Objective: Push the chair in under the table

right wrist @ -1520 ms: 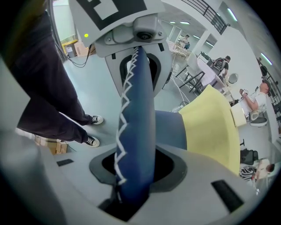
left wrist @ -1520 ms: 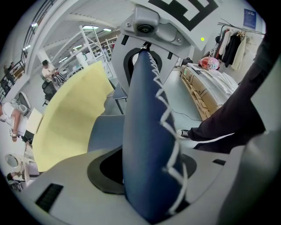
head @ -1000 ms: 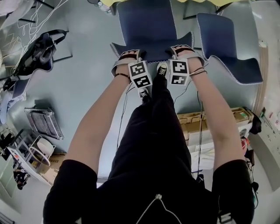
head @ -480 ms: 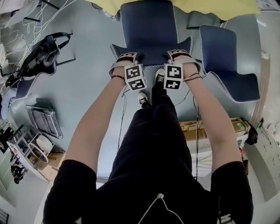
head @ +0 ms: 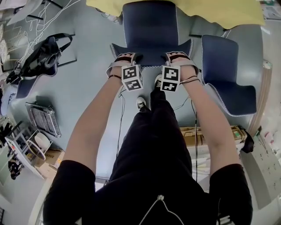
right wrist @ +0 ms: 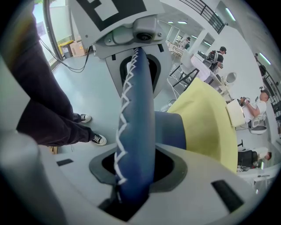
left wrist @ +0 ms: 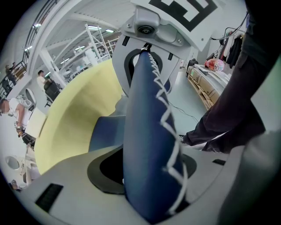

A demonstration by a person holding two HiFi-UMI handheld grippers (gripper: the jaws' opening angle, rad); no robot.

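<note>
A navy blue chair (head: pixel 149 26) with white stitching stands at the top middle of the head view, its seat partly under the yellow table (head: pixel 219 11). My left gripper (head: pixel 124 59) is shut on the left part of the chair's backrest (head: pixel 151 49). My right gripper (head: pixel 177 57) is shut on the right part of the same top edge. In the left gripper view the stitched backrest edge (left wrist: pixel 149 145) fills the gap between the jaws. It does the same in the right gripper view, where the backrest edge (right wrist: pixel 136 132) runs straight through them.
A second blue chair (head: pixel 226 74) stands just right of the first. A black bag (head: pixel 39 52) lies on another seat at the left, with a wire rack (head: pixel 44 121) below it. Cardboard boxes (head: pixel 197 134) sit at the right. My own shoes (head: pixel 141 103) are behind the chair.
The chair and both grippers have moved together toward the yellow table. The table's edge now covers more of the seat. Both grips are unchanged.
</note>
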